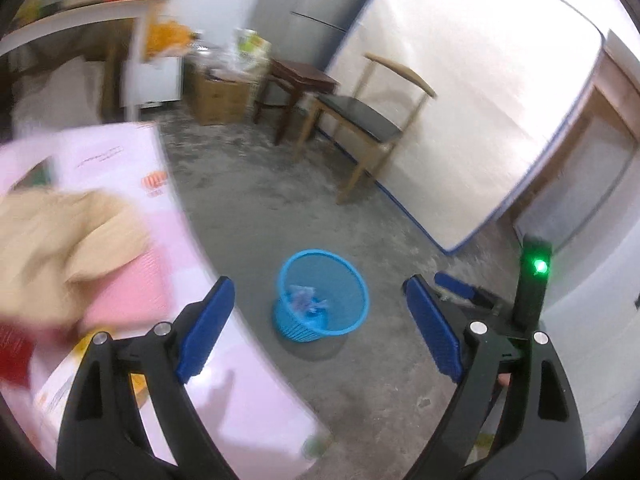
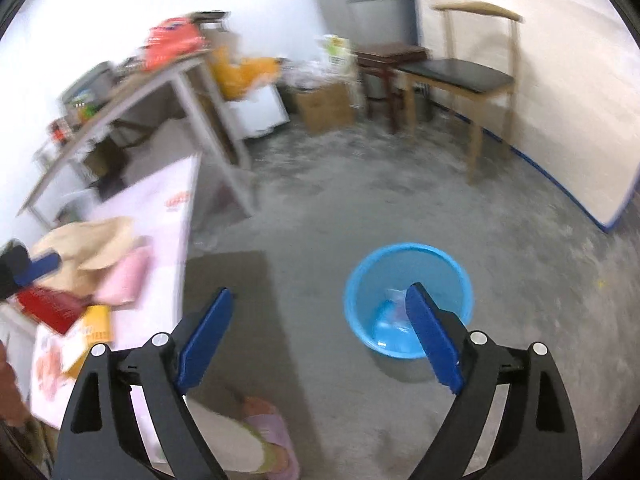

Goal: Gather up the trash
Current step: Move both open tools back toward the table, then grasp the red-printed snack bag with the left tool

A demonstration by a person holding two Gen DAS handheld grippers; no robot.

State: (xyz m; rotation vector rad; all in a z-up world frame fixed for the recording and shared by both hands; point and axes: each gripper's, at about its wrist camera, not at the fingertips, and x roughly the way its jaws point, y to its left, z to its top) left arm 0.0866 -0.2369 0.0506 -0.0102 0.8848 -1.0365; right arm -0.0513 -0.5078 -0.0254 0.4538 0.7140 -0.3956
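1. Some trash (image 1: 306, 300) already dropped in: crumpled bluish-white scraps at the bottom of the blue mesh bin (image 1: 320, 296), standing on the concrete floor (image 1: 280, 184) just beside the pink tabletop (image 1: 120, 160).
2. Seen again in the right wrist view, pale scraps low inside the bin (image 2: 408, 300), partly hidden behind 1 blue pad.
3. More left to gather, by the look of it: a beige crumpled paper or bag (image 1: 60, 240), a pink item (image 1: 124, 292), a red box (image 2: 50, 306) and a yellow pack (image 2: 94, 324) lying bunched together on the tabletop. Which of these count as trash: cannot tell.
4. Left hand-held gripper (image 1: 320, 328) spread wide, nothing between the pads, aimed down over the bin.
5. Right hand-held gripper (image 2: 320, 336) likewise wide apart and empty, above the floor near the bin.
6. Judgement: partway through; next pickup not yet begun.
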